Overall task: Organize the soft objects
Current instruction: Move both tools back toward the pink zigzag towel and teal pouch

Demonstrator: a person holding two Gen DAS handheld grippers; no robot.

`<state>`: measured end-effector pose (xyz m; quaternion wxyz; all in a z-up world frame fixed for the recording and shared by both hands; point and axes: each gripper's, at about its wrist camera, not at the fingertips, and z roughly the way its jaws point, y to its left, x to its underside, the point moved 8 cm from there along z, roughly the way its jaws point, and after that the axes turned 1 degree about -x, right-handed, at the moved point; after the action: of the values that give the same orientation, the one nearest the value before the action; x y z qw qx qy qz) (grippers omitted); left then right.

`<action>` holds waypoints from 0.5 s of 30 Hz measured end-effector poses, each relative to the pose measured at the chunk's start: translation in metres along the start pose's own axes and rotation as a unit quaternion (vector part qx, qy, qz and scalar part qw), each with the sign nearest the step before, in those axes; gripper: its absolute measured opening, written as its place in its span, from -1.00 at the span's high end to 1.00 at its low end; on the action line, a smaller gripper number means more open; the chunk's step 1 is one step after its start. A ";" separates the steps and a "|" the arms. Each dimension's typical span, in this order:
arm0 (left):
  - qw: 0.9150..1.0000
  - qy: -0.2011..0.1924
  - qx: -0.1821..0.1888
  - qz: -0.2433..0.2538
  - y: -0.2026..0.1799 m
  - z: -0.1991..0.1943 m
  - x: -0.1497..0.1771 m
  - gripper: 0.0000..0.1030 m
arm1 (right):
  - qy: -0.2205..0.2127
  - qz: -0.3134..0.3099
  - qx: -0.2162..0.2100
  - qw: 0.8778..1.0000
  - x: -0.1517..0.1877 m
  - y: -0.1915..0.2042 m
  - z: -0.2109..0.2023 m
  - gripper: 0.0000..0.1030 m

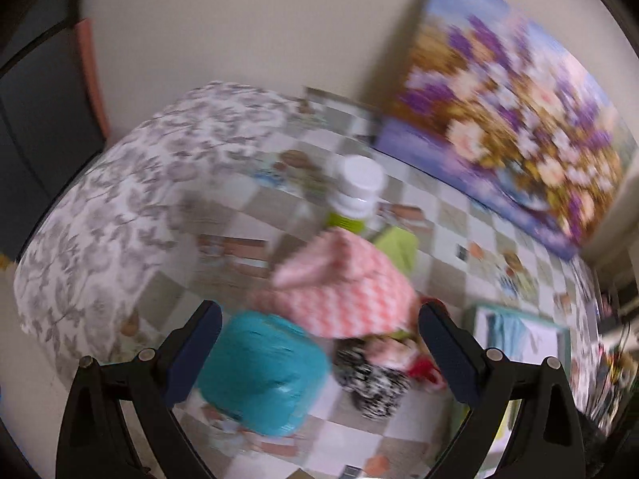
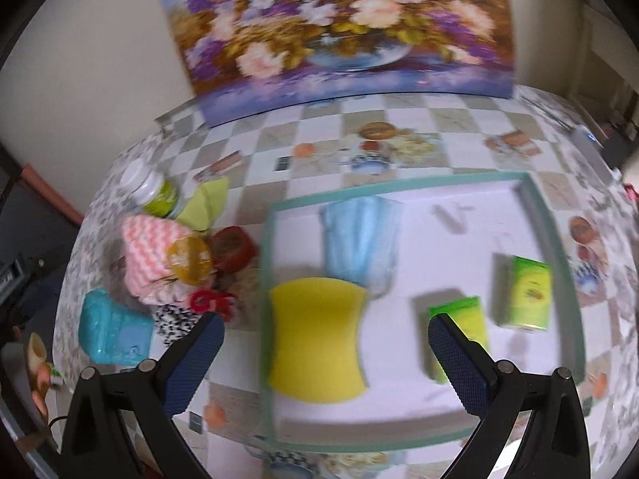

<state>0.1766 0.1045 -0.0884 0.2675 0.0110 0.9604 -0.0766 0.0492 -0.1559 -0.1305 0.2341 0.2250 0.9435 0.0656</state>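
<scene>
A white tray with a teal rim [image 2: 559, 239] holds a yellow sponge [image 2: 315, 339], a light blue cloth [image 2: 359, 239] and two green packets [image 2: 527, 291]. My right gripper [image 2: 325, 327] is open and empty above the sponge. Left of the tray is a pile: a pink-and-white zigzag cloth [image 2: 147, 251], a black-and-white cloth [image 2: 175, 319], a teal packet [image 2: 108, 331]. My left gripper [image 1: 319, 319] is open and empty over the pile, with the teal packet [image 1: 259, 375], the zigzag cloth [image 1: 343, 283] and the black-and-white cloth [image 1: 371, 379] between its fingers.
A green bottle with a white cap [image 2: 151, 191], a lime cloth [image 2: 203, 203], an orange-lidded jar [image 2: 189, 259] and a red-lidded jar [image 2: 231, 247] stand in the pile. A flower painting [image 2: 339, 28] leans on the wall. A leaf-patterned cushion [image 1: 120, 207] lies at the left.
</scene>
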 end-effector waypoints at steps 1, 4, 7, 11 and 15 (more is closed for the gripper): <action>1.000 0.000 -0.002 -0.007 0.006 0.001 -0.002 -0.92 | 0.001 -0.005 -0.002 1.000 -0.001 0.004 0.002 -1.00; 1.000 0.002 -0.006 -0.026 0.022 0.005 -0.005 -0.92 | 0.003 -0.021 -0.009 1.000 -0.003 0.019 0.007 -1.00; 1.000 0.005 -0.008 -0.026 0.024 0.011 -0.008 -0.92 | 0.005 -0.029 -0.021 0.999 -0.007 0.033 0.011 -1.00; 1.000 0.016 -0.001 -0.024 0.018 0.023 -0.014 -0.92 | 0.007 -0.052 -0.027 0.998 -0.017 0.051 0.018 -1.00; 0.999 0.027 0.019 -0.031 0.010 0.036 -0.018 -0.92 | 0.001 -0.050 -0.037 0.998 -0.030 0.066 0.027 -1.00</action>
<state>0.2109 0.1088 -0.1112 0.2384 -0.0118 0.9657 -0.1025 0.1119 -0.1101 -0.1266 0.2444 0.1690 0.9507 0.0888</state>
